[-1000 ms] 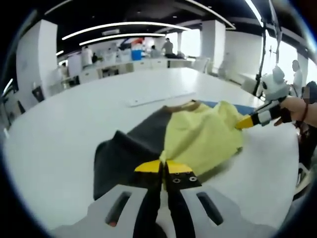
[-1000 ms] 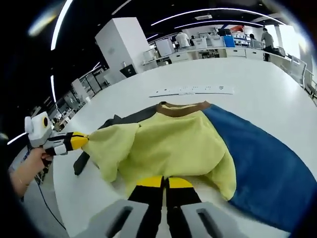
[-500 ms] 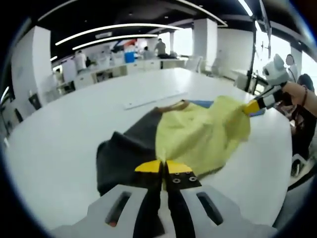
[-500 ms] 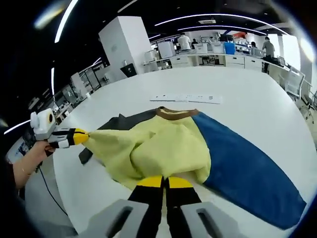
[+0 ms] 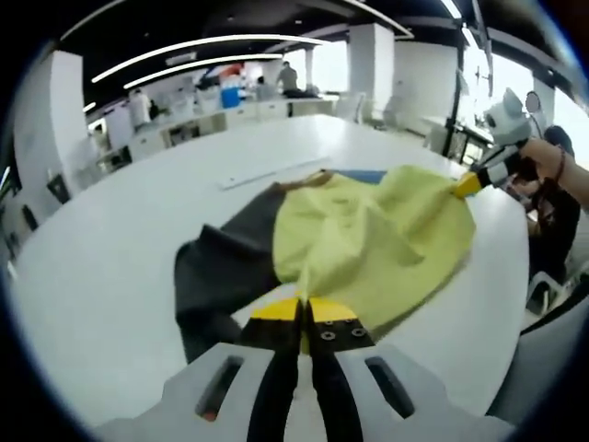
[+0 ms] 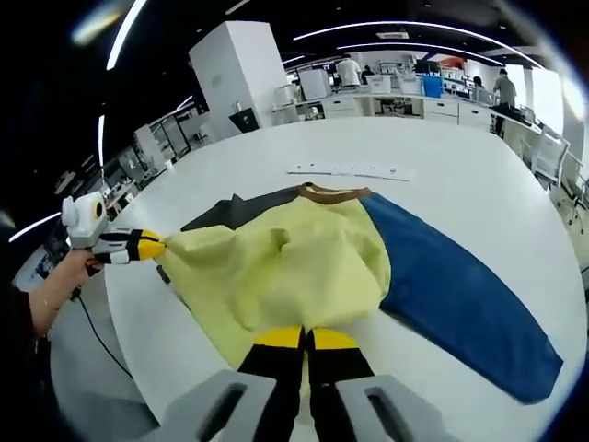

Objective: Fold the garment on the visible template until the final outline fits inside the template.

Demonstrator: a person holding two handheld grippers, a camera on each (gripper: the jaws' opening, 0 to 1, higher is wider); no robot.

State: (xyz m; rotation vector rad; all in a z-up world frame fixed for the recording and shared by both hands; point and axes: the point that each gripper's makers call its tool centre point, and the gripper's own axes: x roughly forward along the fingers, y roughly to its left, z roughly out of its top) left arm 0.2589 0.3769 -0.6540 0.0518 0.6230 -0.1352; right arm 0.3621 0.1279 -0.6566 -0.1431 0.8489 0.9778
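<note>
A garment lies on the white table [image 5: 101, 276], with a yellow panel [image 5: 368, 239], a dark grey part [image 5: 221, 272], a blue part [image 6: 451, 285] and a brown collar [image 6: 333, 193]. My left gripper [image 5: 304, 311] is shut on the near edge of the yellow panel; in the right gripper view it pinches the yellow corner at the left [image 6: 149, 247], held by a hand. My right gripper [image 6: 306, 338] is shut on the yellow hem, and in the left gripper view it holds the far right corner [image 5: 467, 184]. The yellow fabric is stretched between the two.
A long white strip [image 6: 350, 171] lies on the table beyond the collar. The table's curved edge [image 5: 515, 304] runs close by the right gripper. Desks, pillars and people stand far back [image 6: 419, 87]. A black cable [image 6: 97, 336] hangs by the hand.
The yellow panel has been drawn flatter and wider between the two grippers. More of the blue part lies bare in the right gripper view. Both grippers keep their hold.
</note>
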